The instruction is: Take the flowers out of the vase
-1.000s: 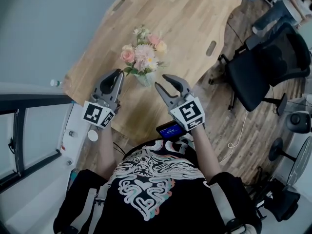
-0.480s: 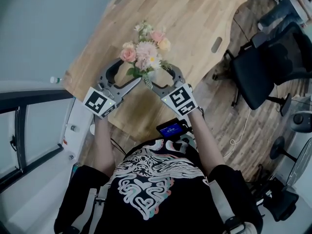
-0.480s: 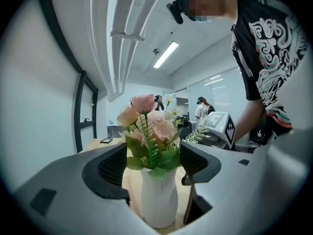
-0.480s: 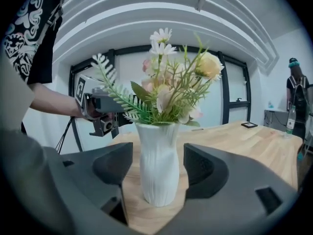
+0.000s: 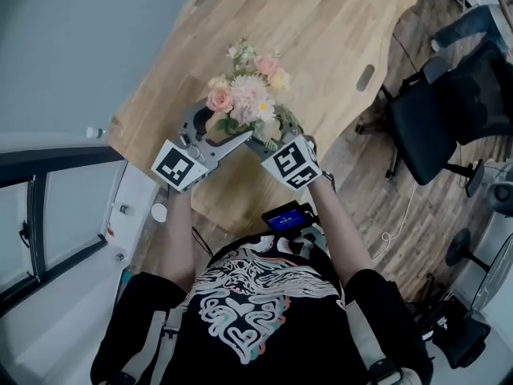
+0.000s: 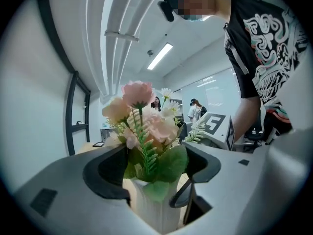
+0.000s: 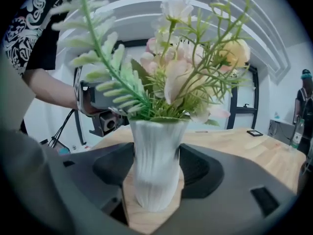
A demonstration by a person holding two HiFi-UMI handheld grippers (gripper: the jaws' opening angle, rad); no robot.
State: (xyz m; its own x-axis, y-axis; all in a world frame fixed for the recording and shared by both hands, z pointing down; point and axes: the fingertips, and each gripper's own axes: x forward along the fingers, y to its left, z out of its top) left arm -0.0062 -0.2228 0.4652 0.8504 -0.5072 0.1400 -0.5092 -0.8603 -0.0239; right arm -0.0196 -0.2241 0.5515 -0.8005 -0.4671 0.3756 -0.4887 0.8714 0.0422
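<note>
Vase (image 7: 156, 165), white, ribbed, with flowers (image 5: 248, 99) in it, upright on the wooden surface (image 5: 321, 46); stands between the jaws of left tool (image 5: 215, 128) and right tool (image 5: 276, 128), both released, jaws having just been opening, gripping nothing.

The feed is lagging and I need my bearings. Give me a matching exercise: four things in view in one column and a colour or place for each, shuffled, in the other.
Things:
1. vase
2. flowers
3. office chair
4. table

Descriptions:
A. black, on the floor beside the table
B. light wood, bearing the vase
C. white and ribbed, standing upright between both grippers' jaws
D. pink, cream and white with green leaves, in the vase

Pairs: 1-C; 2-D; 3-A; 4-B
</note>
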